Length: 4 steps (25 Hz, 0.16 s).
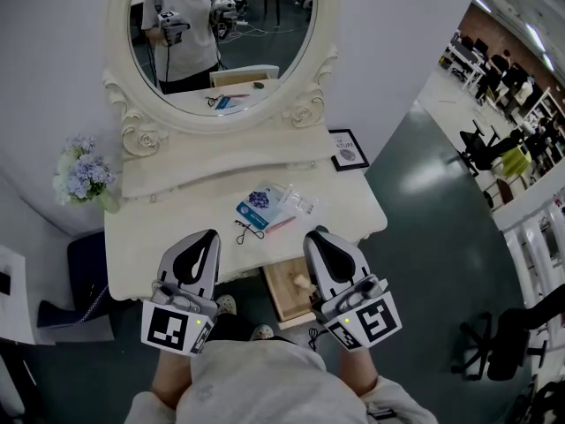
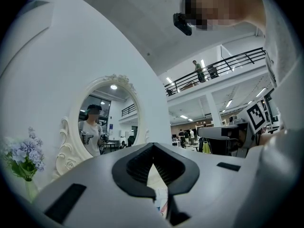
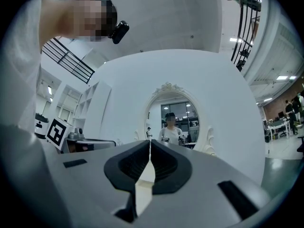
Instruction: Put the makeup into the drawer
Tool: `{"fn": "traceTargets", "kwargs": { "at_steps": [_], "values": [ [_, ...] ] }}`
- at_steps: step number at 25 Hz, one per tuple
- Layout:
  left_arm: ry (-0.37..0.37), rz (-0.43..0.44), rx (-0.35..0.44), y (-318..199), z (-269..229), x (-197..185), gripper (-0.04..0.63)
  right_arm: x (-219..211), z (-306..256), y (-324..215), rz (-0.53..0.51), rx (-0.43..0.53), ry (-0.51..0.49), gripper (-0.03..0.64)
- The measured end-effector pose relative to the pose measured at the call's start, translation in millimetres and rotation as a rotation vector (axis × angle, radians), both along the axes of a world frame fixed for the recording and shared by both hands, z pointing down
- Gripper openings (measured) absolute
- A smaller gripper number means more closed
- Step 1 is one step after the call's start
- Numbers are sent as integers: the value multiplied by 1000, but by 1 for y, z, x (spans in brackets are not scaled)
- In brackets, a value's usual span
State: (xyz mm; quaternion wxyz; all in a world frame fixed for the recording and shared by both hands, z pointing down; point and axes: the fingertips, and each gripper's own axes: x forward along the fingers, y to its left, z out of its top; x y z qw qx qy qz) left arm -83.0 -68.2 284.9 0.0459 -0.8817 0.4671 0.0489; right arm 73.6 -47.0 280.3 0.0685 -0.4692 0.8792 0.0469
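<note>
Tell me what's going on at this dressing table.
A person stands at a white dressing table with an oval mirror, holding a claw in each hand. The left claw and right claw are both shut and empty, hovering over the table's front edge. The makeup packets lie untouched on the tabletop beside a black hairpin. The drawer below stands open.

Cream-white dressing table (image 1: 159, 237) with its carved oval mirror (image 1: 221, 51) sits ahead of both pairs of jaws. Just beyond the tips, between the two pairs, lies a blue-and-white makeup packet (image 1: 259, 205), with clear plastic sachets (image 1: 298, 203) beside it and a thin black hairpin (image 1: 247, 231) nearer. Far left of the left pair: lilac flowers (image 1: 82, 175). Beyond the right pair: a black-framed picture (image 1: 347, 149). The table's pale wooden drawer (image 1: 284, 294) stands open under the right pair.
</note>
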Motion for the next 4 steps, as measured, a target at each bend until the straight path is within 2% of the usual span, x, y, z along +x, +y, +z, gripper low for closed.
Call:
{"fn": "traceTargets", "kwargs": {
  "at_steps": [4],
  "values": [
    [2, -3, 4, 5, 0, 0, 14, 0, 0, 4, -3, 6, 1, 24]
  ]
}}
